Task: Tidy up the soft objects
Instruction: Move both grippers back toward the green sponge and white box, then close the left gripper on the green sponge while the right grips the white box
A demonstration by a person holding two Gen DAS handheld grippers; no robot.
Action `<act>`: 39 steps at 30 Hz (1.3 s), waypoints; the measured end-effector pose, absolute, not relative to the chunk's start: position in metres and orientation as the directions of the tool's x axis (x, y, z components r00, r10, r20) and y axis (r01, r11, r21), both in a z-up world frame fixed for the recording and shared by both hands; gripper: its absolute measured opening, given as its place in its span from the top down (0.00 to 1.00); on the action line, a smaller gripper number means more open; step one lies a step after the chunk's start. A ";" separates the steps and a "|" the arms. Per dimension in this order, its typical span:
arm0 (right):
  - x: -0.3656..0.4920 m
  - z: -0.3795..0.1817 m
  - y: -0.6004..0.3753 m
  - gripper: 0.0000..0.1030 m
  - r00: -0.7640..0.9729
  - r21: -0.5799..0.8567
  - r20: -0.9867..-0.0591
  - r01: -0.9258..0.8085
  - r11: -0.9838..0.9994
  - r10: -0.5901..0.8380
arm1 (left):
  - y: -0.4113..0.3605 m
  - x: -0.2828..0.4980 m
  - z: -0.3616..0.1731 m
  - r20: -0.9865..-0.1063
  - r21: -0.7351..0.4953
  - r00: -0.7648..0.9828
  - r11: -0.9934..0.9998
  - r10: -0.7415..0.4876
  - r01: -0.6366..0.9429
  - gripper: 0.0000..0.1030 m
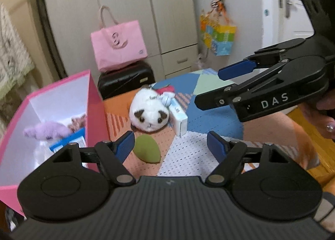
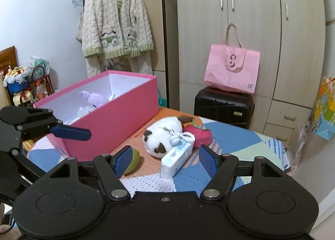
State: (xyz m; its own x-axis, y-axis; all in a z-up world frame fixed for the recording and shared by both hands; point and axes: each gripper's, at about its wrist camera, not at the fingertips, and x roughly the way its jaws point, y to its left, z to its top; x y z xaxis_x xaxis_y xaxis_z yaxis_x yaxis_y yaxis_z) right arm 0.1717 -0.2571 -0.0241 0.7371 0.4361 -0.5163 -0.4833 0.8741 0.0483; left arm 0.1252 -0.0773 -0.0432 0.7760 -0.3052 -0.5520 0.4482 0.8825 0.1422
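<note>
A white and brown plush toy (image 1: pixel 149 113) (image 2: pixel 162 135) lies on the patchwork table cover beside a white tissue pack (image 1: pixel 179 119) (image 2: pixel 178 159). A green egg-shaped sponge (image 1: pixel 147 149) (image 2: pixel 134 163) lies in front of it, and a red plush (image 2: pixel 199 135) behind. An open pink box (image 1: pixel 95 114) (image 2: pixel 117 122) holds a purple plush (image 1: pixel 47 131) (image 2: pixel 94 97). My left gripper (image 1: pixel 170 145) is open and empty above the sponge. My right gripper (image 2: pixel 165 161) is open and empty above the tissue pack; it also shows in the left wrist view (image 1: pixel 207 87).
A black suitcase (image 1: pixel 125 78) (image 2: pixel 224 106) with a pink tote bag (image 1: pixel 118 45) (image 2: pixel 231 67) on top stands behind the table, before wardrobes. A cardigan (image 2: pixel 116 28) hangs on the left wall. A colourful bag (image 1: pixel 217 35) hangs at right.
</note>
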 end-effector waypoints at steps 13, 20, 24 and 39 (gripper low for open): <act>0.206 -0.054 -0.251 0.38 0.704 0.134 -0.509 -0.503 0.854 0.495 | -0.101 0.149 -0.079 -0.502 0.225 0.853 0.931 -0.142 0.287 0.27; 0.228 -0.068 -0.247 0.38 0.680 0.171 -0.538 -0.490 0.855 0.497 | -0.109 0.160 -0.100 -0.503 0.297 0.863 0.927 -0.052 0.230 0.35; 0.236 -0.074 -0.240 0.38 0.683 0.146 -0.558 -0.478 0.866 0.471 | -0.112 0.169 -0.106 -0.491 0.320 0.871 0.932 0.008 0.171 0.37; 0.253 -0.101 -0.231 0.55 0.669 0.133 -0.607 -0.446 0.885 0.428 | -0.111 0.180 -0.117 -0.510 0.325 0.860 0.928 0.010 0.182 0.58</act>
State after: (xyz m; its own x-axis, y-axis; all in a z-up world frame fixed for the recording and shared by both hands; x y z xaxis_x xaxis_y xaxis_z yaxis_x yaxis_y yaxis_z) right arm 0.2534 -0.2310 -0.1012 0.6691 0.4282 -0.6074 -0.4461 0.8851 0.1326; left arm 0.1799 -0.1114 -0.1172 0.8601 0.0099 -0.5100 0.1822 0.9279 0.3253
